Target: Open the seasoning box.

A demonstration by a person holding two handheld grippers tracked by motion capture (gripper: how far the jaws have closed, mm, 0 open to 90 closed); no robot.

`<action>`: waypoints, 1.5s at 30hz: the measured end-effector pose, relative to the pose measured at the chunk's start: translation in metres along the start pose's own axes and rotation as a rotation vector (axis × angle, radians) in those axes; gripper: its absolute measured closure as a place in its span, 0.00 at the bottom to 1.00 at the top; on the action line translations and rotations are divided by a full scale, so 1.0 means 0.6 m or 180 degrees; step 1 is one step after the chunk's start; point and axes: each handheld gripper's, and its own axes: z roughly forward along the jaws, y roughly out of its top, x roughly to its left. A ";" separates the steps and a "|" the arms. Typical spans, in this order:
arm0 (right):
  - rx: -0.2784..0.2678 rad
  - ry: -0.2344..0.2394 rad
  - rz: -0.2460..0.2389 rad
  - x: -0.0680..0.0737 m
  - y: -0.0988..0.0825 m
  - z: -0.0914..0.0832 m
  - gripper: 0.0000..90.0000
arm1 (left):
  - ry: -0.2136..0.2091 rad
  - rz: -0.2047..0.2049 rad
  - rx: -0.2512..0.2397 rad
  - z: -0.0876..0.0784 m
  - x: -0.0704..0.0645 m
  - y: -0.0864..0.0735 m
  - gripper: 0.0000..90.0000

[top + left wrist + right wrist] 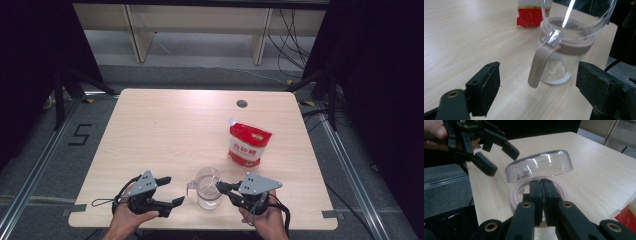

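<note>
Left claw (169, 191), held in the person's left hand (131, 216) at the near edge of the surface (165, 125): jaws wide apart, gripping nothing, pointing toward the jug's handle (539, 65), which stands ahead of the gap, clear of both pads. The right gripper view shows the same claw (499, 157) spread open beside the lid. Right claw (221, 187), held in the right hand (267, 220) at the near right: jaws pressed together, tips at the rim of the clear jug (207, 187), seemingly pinching the rim or the edge of the lid; the exact contact cannot be told. In its own view the right claw (542, 185) sits directly under the raised lid. Both grippers lie roughly level, each with a grey three-cornered plate on top and a trailing cable.

The jug stands upright near the front edge of the surface, between the two claws. It has a pinkish-beige collar and handle, and a clear domed lid (539, 166) tilted up on its hinge, leaving the mouth open.

Behind the jug, to the right and apart from it, stands a red-and-white pouch (248, 144); its white lettering is too small to read. On the floor to the left of the surface is a black marking resembling the numeral 5 (80, 134).
</note>
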 end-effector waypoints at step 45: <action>0.0019 0.0127 -0.0286 0.010 0.056 0.051 0.89 | 0.0066 0.0062 0.0065 -0.009 -0.010 -0.028 0.18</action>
